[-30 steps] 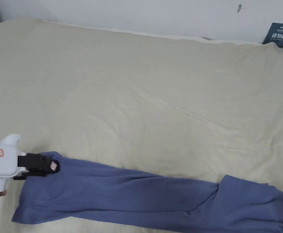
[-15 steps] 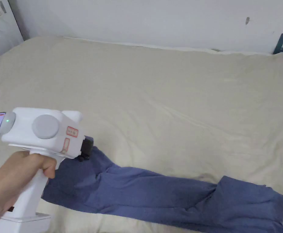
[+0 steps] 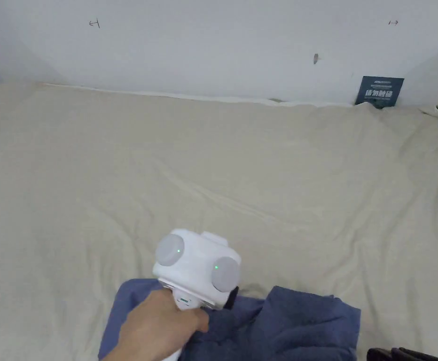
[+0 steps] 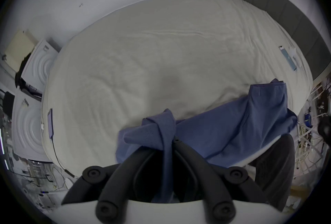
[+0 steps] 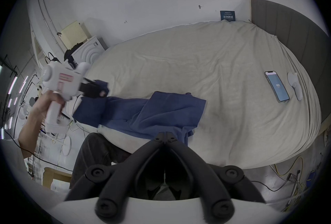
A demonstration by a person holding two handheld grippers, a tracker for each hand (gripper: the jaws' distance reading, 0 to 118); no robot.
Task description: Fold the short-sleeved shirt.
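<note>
The head view looks down and forward across the bed (image 3: pixel 269 160) toward the far wall, close above the left tongs (image 3: pixel 230 301). The left gripper view sits just behind its own tongs (image 4: pixel 168 140), facing over the shirt (image 4: pixel 223 127). The right gripper view, behind its tongs (image 5: pixel 165 135), faces the same bed; all three share the shirt and the blue card (image 5: pixel 227 15) on the wall.

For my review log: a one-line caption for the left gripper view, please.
Left gripper shut on a bunched fold of the blue shirt, lifted over the beige bed.
</note>
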